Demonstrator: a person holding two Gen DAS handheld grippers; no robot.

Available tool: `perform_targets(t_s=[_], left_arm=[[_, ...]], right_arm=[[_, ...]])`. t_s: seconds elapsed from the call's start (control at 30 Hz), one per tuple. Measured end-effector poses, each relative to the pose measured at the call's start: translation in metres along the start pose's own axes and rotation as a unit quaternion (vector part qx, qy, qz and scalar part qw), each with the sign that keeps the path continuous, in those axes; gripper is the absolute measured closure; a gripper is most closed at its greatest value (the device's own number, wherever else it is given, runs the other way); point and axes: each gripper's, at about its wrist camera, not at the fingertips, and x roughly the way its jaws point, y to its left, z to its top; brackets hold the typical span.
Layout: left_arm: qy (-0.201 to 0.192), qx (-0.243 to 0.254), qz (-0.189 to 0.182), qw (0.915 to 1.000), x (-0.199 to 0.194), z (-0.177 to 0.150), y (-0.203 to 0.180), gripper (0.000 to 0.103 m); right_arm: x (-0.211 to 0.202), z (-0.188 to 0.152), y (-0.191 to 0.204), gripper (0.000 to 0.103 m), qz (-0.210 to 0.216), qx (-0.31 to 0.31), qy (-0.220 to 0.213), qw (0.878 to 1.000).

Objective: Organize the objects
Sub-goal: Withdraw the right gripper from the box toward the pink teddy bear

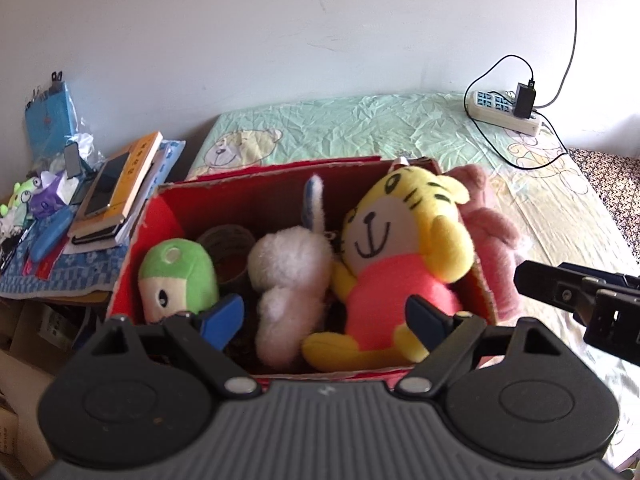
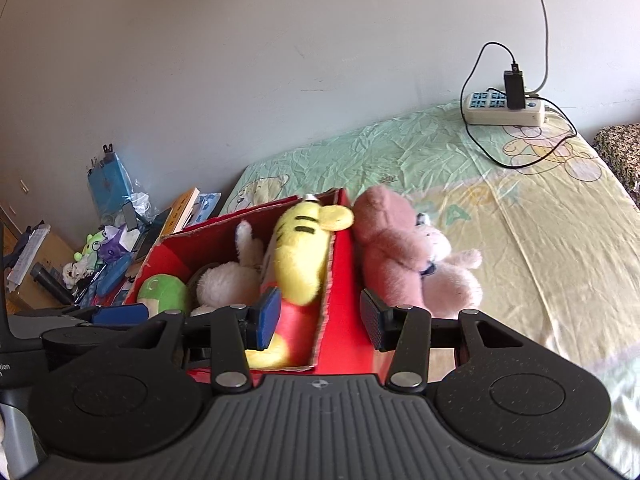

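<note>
1. The red cardboard box (image 1: 172, 208) sits on the bed (image 1: 400, 128), packed with a green plush (image 1: 176, 276), a white plush (image 1: 288, 276) and a yellow tiger plush (image 1: 400, 248).
2. A pink plush (image 2: 388, 248) leans against the box's outer right wall, with a paler pink plush (image 2: 452, 276) just beside it, both on the bed.
3. The left tool (image 1: 324, 320) hangs over the box's near edge, spread wide, holding nothing.
4. The right tool (image 2: 320, 316) is spread wide too, straddling the box's right wall, empty.
5. A power strip (image 2: 504, 108) lies well behind the box.

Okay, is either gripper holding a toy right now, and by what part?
Nothing is held. The left gripper and the right gripper are both open, hovering at the red box of plush toys.
</note>
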Motion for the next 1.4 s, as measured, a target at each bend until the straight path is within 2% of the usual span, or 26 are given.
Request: perform_targets(t_s=[0.43,0.93,1.1,1.27,1.4], left_arm=[[0.002,-0.007,0.01,0.9999,0.002,0.008,-0.049,0.016],[0.001,-0.014,0.028,0.9995,-0.001,0.006,-0.088,0.016],[-0.01,-0.003,0.009,0.9999,-0.006,0.002,-0.104,0.016],[-0.024,0.006,-0.04,0.9989,-0.012,-0.007,-0.116,0.016],[-0.031,0.033,-0.069,0.9966,-0.011,-0.017,-0.127,0.017]], right_arm=[[-0.006,0.012,-0.051,0.055,0.008,0.005,0.017,1.0],[-0.002,0.017,-0.101,0.055,0.032,0.016,0.047,0.998],[-0.002,0.016,-0.114,0.055,0.035,0.022,0.054,0.998],[0.003,0.012,-0.127,0.055,0.037,0.029,0.069,0.997],[0.014,0.009,-0.14,0.055,0.042,0.044,0.084,0.995]])
